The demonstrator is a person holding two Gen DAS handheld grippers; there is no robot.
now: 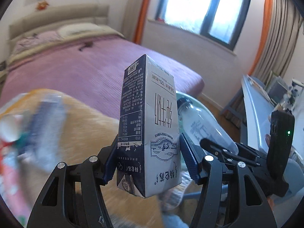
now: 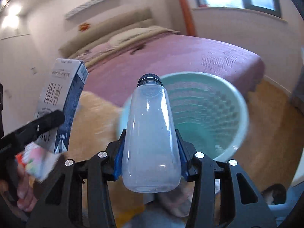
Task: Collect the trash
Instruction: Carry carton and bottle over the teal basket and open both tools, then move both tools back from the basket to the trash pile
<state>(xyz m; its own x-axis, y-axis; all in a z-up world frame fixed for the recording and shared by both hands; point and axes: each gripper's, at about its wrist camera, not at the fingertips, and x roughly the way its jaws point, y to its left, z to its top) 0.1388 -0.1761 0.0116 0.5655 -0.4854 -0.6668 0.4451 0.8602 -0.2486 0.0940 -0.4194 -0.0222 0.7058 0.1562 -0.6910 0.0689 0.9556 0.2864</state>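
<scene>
My left gripper (image 1: 148,157) is shut on a grey and dark blue milk carton (image 1: 150,125), held upside down above a wooden table. The carton also shows at the left of the right wrist view (image 2: 60,104). My right gripper (image 2: 150,152) is shut on a clear plastic bottle (image 2: 151,136) with a dark cap, held just in front of and above a teal perforated trash basket (image 2: 237,102). The bottle (image 1: 201,125) and the right gripper show to the right in the left wrist view, with the basket's rim (image 1: 182,95) behind them.
A bed with a purple cover (image 2: 180,57) lies behind the basket. Blurred colourful wrappers (image 1: 28,125) lie on the orange wooden table (image 1: 83,129) at the left. A pale blue desk (image 1: 256,102) stands at the right. Wooden floor (image 2: 269,125) surrounds the basket.
</scene>
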